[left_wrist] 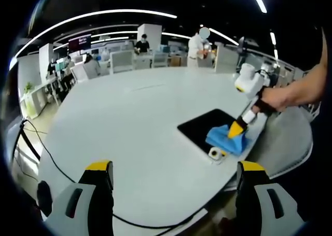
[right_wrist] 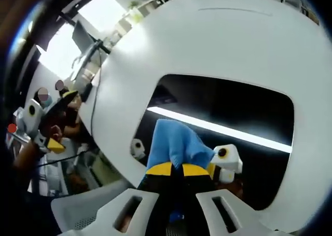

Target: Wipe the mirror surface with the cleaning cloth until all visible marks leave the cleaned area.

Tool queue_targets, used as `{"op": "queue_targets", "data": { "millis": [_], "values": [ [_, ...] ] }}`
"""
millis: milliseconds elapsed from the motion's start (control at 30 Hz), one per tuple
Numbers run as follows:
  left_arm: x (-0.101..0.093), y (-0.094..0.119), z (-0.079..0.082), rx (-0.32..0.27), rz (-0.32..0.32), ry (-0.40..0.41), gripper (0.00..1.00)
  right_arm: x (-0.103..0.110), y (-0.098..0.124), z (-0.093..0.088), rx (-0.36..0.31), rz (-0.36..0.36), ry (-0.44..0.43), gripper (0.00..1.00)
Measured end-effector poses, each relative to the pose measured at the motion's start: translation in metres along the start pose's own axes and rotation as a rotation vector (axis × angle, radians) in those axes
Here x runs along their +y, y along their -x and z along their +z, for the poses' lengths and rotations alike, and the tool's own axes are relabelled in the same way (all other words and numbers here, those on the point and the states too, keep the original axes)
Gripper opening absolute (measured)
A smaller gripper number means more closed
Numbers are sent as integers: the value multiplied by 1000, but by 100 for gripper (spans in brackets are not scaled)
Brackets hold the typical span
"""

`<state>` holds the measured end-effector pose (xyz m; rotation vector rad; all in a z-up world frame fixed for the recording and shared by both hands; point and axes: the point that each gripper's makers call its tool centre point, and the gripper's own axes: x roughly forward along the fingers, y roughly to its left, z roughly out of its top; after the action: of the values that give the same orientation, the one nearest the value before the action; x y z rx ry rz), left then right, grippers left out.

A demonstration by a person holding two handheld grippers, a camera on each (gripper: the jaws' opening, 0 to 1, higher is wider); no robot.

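A dark rectangular mirror [left_wrist: 205, 127] [right_wrist: 223, 109] lies flat on the white table, near its right edge in the left gripper view. A blue cleaning cloth [left_wrist: 226, 138] [right_wrist: 174, 142] rests on the mirror's near part. My right gripper [right_wrist: 177, 169] [left_wrist: 237, 130] is shut on the cloth and presses it against the glass, held by a person's hand. The left gripper [left_wrist: 174, 176] hangs open above the table's near edge, well away from the mirror, with nothing between its jaws; it also appears far left [right_wrist: 54, 142] in the right gripper view. A bright ceiling light strip reflects in the mirror.
A small white roll [left_wrist: 215, 153] [right_wrist: 138, 147] sits at the mirror's corner. A black cable [left_wrist: 57, 161] trails along the table's left edge. Desks, chairs and people stand at the far side of the room. The white table [left_wrist: 129, 116] is broad and round.
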<state>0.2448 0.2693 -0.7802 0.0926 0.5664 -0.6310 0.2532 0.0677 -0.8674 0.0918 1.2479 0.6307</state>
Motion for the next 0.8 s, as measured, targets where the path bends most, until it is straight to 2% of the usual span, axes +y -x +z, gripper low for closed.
{"op": "queue_targets", "data": {
  "millis": [800],
  "values": [
    [7,0,-1,2,2,7,99,33,-19,11,4,39,24,0]
  ]
}}
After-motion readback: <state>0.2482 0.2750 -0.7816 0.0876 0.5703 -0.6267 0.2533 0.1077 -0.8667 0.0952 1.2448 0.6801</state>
